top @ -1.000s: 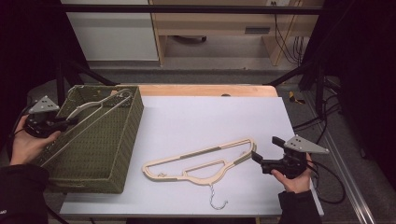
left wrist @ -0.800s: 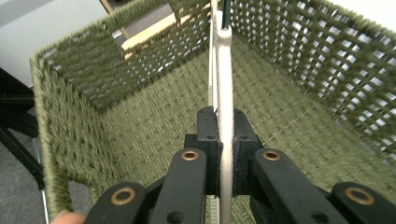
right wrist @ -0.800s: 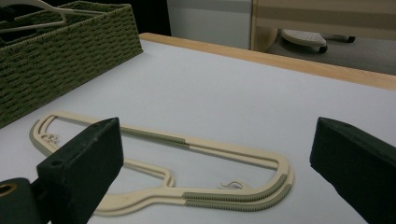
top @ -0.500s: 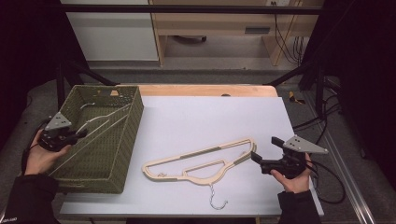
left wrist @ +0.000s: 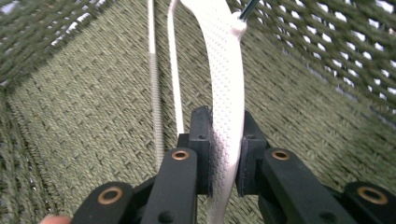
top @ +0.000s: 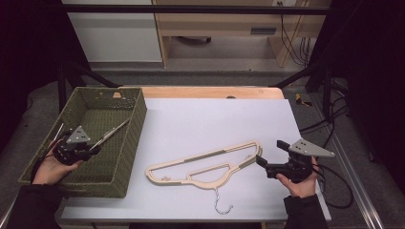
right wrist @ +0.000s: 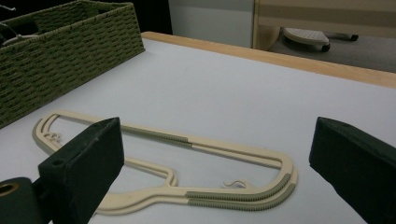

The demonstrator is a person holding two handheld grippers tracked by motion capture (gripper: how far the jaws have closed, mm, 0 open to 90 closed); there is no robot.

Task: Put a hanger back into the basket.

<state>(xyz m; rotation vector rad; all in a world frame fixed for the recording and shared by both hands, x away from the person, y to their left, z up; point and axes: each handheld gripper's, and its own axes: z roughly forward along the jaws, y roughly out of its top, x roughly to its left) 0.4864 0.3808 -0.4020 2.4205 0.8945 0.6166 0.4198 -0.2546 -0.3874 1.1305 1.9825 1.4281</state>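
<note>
Inside the green woven rectangular basket at the left of the white surface: one white perforated plastic hanger, slim, pinched across its flat arm by my left tongs. The jaws have just been easing apart a little, yet in the left gripper view both pads sit against the hanger with no gap that I can see, so the grip counts as held. The hanger's far end slants up toward the basket's right wall; a ribbed metal rod lies beside it on the woven floor. Handling note for this step, as I judge it: lower the hanger until it lies flat along the basket floor, keep it off the wall weave where its end could snag, and only then let the pads part fully, drawing the tongs straight back. On the surface, near its front edge: one cream two-tone plastic hanger with a small metal hook, lying flat, untouched. My right tongs sit just beside its right end, jaws spread wide, holding nothing.
</note>
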